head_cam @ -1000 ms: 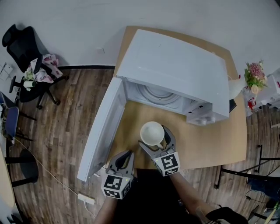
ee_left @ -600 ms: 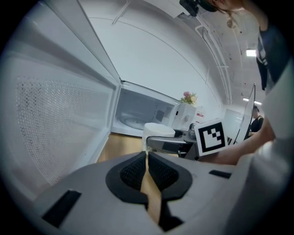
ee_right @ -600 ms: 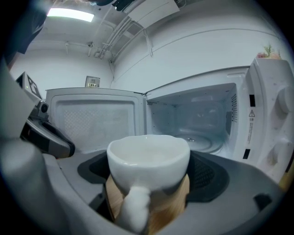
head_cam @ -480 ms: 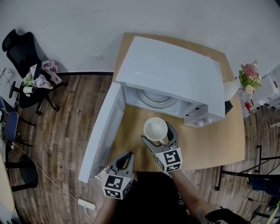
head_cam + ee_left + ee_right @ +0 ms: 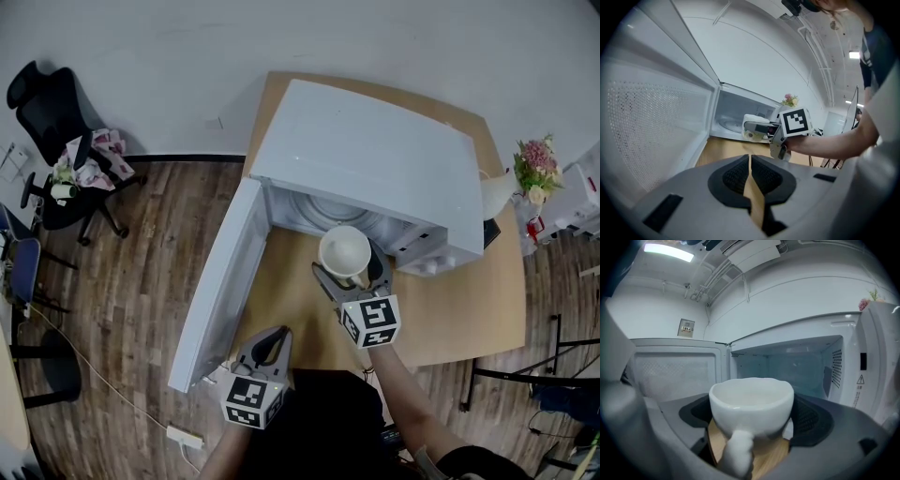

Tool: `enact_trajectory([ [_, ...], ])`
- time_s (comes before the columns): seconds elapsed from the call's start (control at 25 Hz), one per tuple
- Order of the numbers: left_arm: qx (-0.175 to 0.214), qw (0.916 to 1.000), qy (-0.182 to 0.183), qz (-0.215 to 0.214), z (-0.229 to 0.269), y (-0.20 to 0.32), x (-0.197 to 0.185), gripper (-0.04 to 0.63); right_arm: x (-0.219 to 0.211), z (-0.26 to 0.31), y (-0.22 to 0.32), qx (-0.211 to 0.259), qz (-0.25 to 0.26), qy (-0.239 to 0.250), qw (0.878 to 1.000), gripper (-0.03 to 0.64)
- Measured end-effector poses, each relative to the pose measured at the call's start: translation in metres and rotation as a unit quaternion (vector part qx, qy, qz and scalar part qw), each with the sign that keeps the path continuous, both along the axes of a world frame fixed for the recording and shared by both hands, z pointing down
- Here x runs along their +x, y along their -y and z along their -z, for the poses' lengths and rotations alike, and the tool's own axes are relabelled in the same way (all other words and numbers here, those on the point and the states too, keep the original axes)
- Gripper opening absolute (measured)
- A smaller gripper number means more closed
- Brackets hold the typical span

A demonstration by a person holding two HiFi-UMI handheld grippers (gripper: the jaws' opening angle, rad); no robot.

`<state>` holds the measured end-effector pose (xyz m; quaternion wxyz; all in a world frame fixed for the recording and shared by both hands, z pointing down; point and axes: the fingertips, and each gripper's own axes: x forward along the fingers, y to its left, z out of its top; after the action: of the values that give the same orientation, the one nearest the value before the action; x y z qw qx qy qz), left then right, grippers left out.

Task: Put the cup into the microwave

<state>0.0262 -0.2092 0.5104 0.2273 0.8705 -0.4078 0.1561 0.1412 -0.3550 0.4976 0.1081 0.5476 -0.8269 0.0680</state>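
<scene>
- My right tool [image 5: 349,264] is pinching the white cup [image 5: 344,251] by its sides, handle pointing back at me.
- The cup is in the air over the bench [image 5: 450,309], right at the mouth of the microwave [image 5: 375,159], with the cavity straight ahead of it.
- The door [image 5: 220,281] hangs wide open past the bench's left edge.
- My left tool [image 5: 267,342] is pressed together with nothing in it, low at the bench's front edge beside that door.
- Flowers [image 5: 536,169] sit off the right edge, and an office chair [image 5: 56,141] stands on the floor far left.

Right claw [image 5: 348,262] forward, clamping cup [image 5: 344,249]; left claw [image 5: 277,336] shut, near torso.
</scene>
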Motion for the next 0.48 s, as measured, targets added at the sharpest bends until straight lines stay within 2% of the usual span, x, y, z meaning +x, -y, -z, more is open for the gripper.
enact_trajectory([
  [0.48, -0.009, 0.9998, 0.005, 0.014, -0.004, 0.005, 0.002, 0.015, 0.007, 0.009, 0.058, 0.017, -0.014, 0.0, 1.0, 0.463],
])
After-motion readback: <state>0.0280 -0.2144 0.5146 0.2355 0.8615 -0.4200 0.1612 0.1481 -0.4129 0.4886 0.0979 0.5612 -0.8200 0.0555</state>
